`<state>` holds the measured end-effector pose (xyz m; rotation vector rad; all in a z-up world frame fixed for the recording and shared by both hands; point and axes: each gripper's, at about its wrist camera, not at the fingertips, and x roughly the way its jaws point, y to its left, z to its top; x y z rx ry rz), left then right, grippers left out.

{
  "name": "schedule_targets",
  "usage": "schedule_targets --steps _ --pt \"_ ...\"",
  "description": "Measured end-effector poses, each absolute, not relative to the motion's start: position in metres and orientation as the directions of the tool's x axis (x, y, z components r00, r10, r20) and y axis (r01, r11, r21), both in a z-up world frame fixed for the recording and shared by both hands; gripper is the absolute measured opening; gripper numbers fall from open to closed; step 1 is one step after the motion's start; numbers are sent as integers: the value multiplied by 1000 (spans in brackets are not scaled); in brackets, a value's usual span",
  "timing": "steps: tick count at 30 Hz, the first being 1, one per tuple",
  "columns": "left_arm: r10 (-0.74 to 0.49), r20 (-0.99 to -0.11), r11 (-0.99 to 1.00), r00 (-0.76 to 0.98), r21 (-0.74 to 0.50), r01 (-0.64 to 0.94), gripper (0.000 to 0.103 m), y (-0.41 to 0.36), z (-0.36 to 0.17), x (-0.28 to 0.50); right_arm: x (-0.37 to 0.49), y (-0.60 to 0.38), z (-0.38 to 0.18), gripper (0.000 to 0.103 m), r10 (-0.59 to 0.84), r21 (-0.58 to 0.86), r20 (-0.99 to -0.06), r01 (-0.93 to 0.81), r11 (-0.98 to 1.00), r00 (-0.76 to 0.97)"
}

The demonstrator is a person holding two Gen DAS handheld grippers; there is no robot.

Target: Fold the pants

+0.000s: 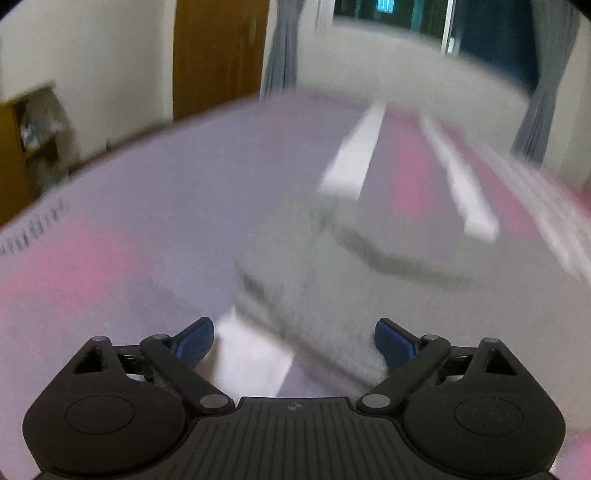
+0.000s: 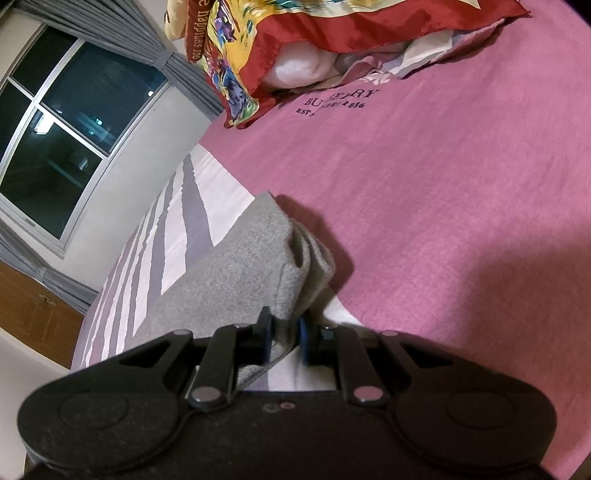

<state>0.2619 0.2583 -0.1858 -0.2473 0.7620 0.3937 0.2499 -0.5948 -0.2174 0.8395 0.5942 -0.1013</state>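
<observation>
The right gripper (image 2: pixel 283 341) clamps the grey pants' (image 2: pixel 229 280) folded edge to carry it over; the left gripper (image 1: pixel 293 341), fingers spread and empty, hovers at six o'clock above the bed (image 2: pixel 443 221).

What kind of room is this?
Most likely a bedroom: a pink bedsheet covers a wide bed, a colourful pillow lies at its head, and grey curtains hang beside a dark window.
</observation>
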Motion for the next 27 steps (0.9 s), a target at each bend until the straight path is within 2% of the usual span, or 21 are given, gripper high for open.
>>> schedule_targets --steps 2,8,12,16,19,21,24,27 --pt "252 -713 893 654 -88 -441 103 259 -201 267 249 -595 -217 12 147 675 -532 312 668 834" --pt "252 -696 890 673 -106 -443 103 263 -207 265 246 -604 -223 15 177 752 -498 322 575 849" --pt "244 -688 893 683 -115 -434 103 263 -209 256 248 -610 -227 12 192 779 -493 332 532 849" --pt "240 -684 894 689 -120 -431 103 263 -210 244 250 -597 -208 12 149 710 -523 332 622 839" --pt "233 -682 897 693 -124 -423 103 263 -210 242 241 -594 -193 11 123 714 -452 276 643 883" --pt "230 -680 899 696 -126 -420 103 263 -210 240 252 -594 -206 11 111 658 -561 360 662 821" --pt "223 -676 901 702 -132 -413 103 264 -210 238 257 -594 -207 12 107 665 -577 390 637 810" --pt "215 -672 901 709 -143 -409 103 266 -209 237 261 -579 -187 12 59 601 -594 393 696 803"
